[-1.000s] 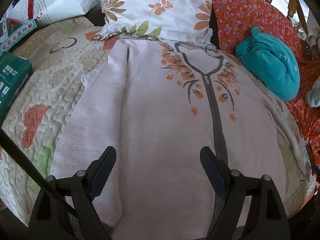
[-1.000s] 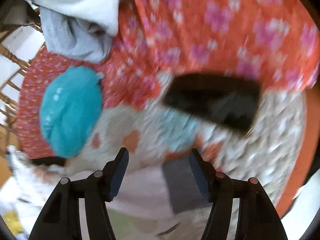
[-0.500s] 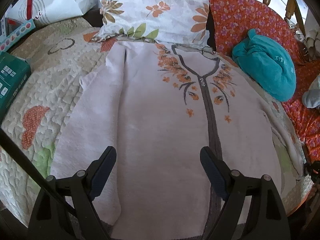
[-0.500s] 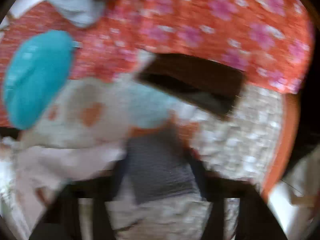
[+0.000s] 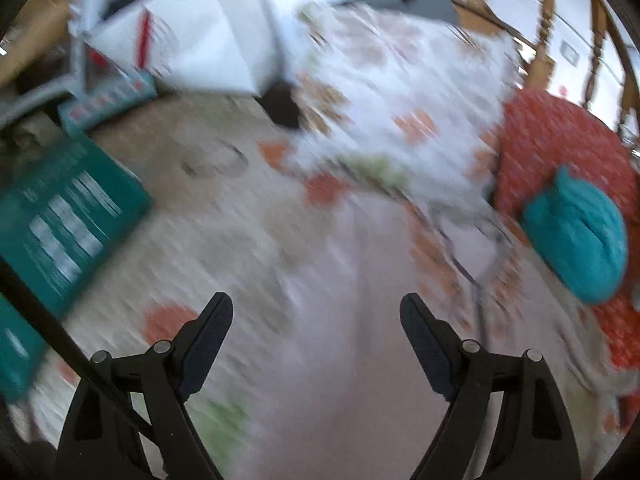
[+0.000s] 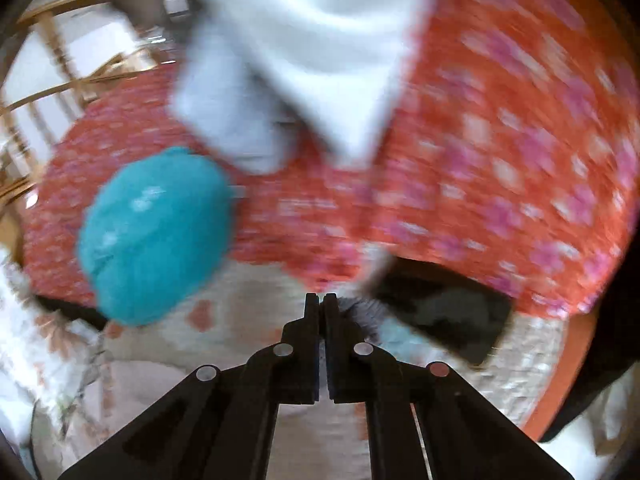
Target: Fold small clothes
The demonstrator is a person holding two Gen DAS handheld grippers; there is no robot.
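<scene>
A pale pink zip-up garment (image 5: 360,320) with orange flower print lies flat on a quilted bedspread (image 5: 224,216); the left wrist view is blurred by motion. My left gripper (image 5: 316,320) is open and empty above the garment's left part. My right gripper (image 6: 321,304) is shut on the garment's grey ribbed hem (image 6: 360,312), which sticks out to the right of the jaws. Pink cloth (image 6: 160,384) shows below the right gripper.
A teal bundle (image 5: 580,240) (image 6: 156,236) lies on an orange flowered cover (image 6: 500,160). A floral pillow (image 5: 400,100), a green box (image 5: 68,216) and a white bag (image 5: 200,48) lie behind and left. A black flat object (image 6: 440,312) and white-grey cloth (image 6: 300,60) are near the right gripper.
My right gripper has closed on the grey hem. My left gripper, still open, has swung left and up, so the view now shows more of the box and bag.
</scene>
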